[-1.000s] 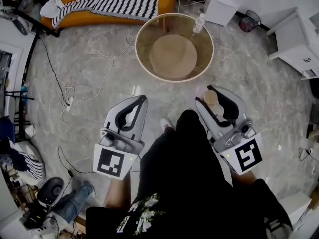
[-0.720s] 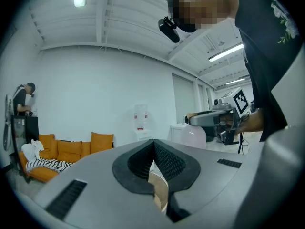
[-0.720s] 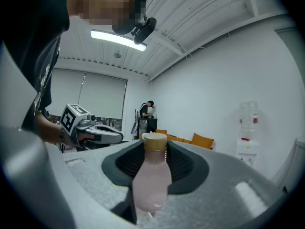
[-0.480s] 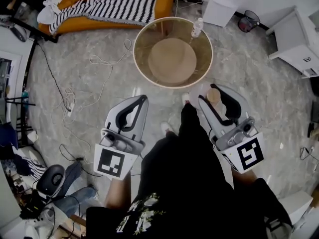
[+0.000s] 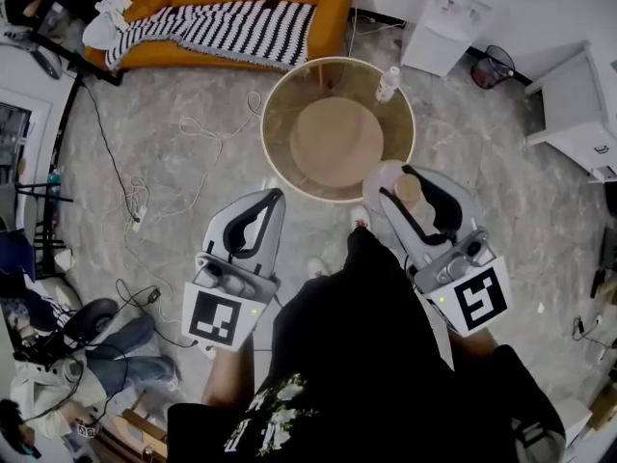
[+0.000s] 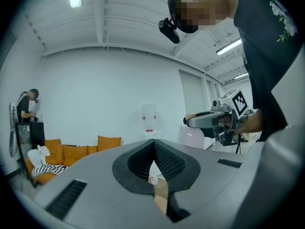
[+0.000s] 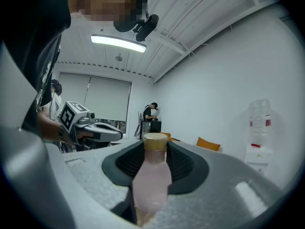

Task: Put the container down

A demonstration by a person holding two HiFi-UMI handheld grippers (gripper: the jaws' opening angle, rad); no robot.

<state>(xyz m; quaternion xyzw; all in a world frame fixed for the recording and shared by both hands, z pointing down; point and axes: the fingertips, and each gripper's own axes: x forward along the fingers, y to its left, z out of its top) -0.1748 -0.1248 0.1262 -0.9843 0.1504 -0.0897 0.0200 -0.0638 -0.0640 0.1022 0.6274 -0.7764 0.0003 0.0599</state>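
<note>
My right gripper [image 5: 400,183] is shut on a pale pink translucent container [image 5: 383,181] with a tan cap [image 5: 409,191]. In the right gripper view the container [image 7: 151,178] stands upright between the dark pads, cap [image 7: 155,142] on top. It hangs just at the near rim of a round glass-topped table [image 5: 280,99] with a wooden base. My left gripper [image 5: 273,197] hangs to the left of the person's leg, below the table, with its jaw tips together and nothing held; the left gripper view shows this gripper [image 6: 153,149] the same way.
A small clear bottle [image 5: 388,83] stands on the table's far right rim. An orange sofa with a striped blanket [image 5: 222,22] is behind it, a white water dispenser [image 5: 451,17] and a white cabinet [image 5: 578,104] to the right. Cables [image 5: 193,133] cross the floor; a person [image 5: 106,355] sits lower left.
The person has stepped towards the round table, so it lies closer to both grippers. The held container now reaches the table's near rim. Both jaws stand as before.
</note>
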